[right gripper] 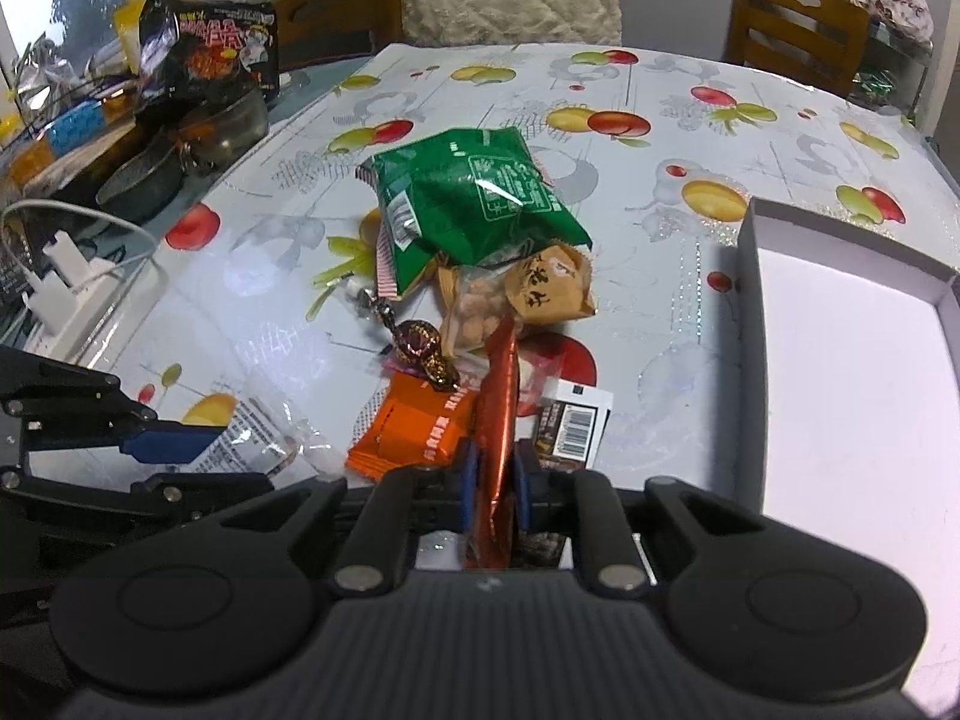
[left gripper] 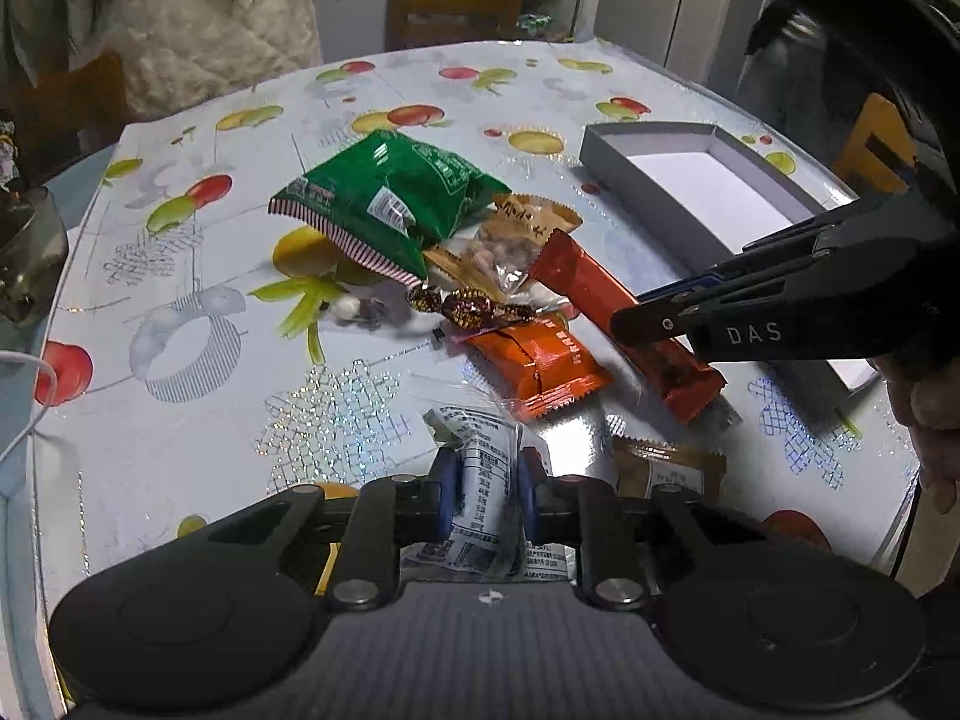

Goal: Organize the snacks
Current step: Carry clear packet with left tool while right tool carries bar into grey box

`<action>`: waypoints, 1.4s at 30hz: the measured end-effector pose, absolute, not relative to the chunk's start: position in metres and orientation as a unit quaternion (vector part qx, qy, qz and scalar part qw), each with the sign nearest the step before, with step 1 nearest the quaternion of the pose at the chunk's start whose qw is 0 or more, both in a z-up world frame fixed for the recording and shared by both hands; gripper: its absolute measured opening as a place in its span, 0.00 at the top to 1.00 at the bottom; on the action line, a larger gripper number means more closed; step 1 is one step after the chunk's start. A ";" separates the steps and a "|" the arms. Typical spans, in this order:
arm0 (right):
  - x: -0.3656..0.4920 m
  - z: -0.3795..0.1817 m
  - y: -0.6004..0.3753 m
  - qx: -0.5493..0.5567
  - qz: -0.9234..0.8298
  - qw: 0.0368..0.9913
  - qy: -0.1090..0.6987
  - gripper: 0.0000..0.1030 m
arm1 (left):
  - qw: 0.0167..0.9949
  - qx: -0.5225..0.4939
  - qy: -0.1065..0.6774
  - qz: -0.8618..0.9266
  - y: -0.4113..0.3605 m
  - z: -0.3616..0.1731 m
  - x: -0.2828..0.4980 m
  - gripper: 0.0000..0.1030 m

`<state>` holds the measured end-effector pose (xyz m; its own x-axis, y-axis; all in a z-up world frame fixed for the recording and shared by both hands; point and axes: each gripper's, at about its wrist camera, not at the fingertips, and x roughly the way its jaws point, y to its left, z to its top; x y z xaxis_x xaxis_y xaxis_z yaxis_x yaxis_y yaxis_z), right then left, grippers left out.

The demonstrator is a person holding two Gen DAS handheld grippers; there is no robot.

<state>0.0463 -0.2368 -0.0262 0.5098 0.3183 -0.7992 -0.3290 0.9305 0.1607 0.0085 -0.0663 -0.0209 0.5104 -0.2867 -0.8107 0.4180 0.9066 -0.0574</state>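
I see a glossy green foil snack bag (right gripper: 474, 198) on the shiny plastic fruit-print tablecloth (right gripper: 660, 276), beside a matt grey cardboard box (right gripper: 750, 324)

Fruit-print table (right gripper: 690, 138) with snacks (right gripper: 474, 198), box (right gripper: 852, 360).

Ahead of your grippers, two orange-brown wooden chairs (right gripper: 792, 24) stand past the far edge of the fruit-print plastic tablecloth (right gripper: 708, 138); a daylit window (right gripper: 66, 6) sits far left.
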 end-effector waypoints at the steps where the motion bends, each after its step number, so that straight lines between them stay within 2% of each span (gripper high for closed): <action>1: 0.046 -0.024 -0.237 -0.003 0.187 0.870 0.457 0.89 | 0.867 0.073 0.450 -0.203 -0.066 -0.020 0.008 0.79; 23: 0.034 0.007 -0.249 0.021 0.187 0.888 0.420 0.89 | 0.887 0.076 0.417 -0.180 -0.059 0.022 0.008 0.81; 42: 0.030 0.020 -0.312 0.046 0.118 0.907 0.403 0.89 | 0.875 0.109 0.401 -0.250 -0.128 0.032 0.027 0.81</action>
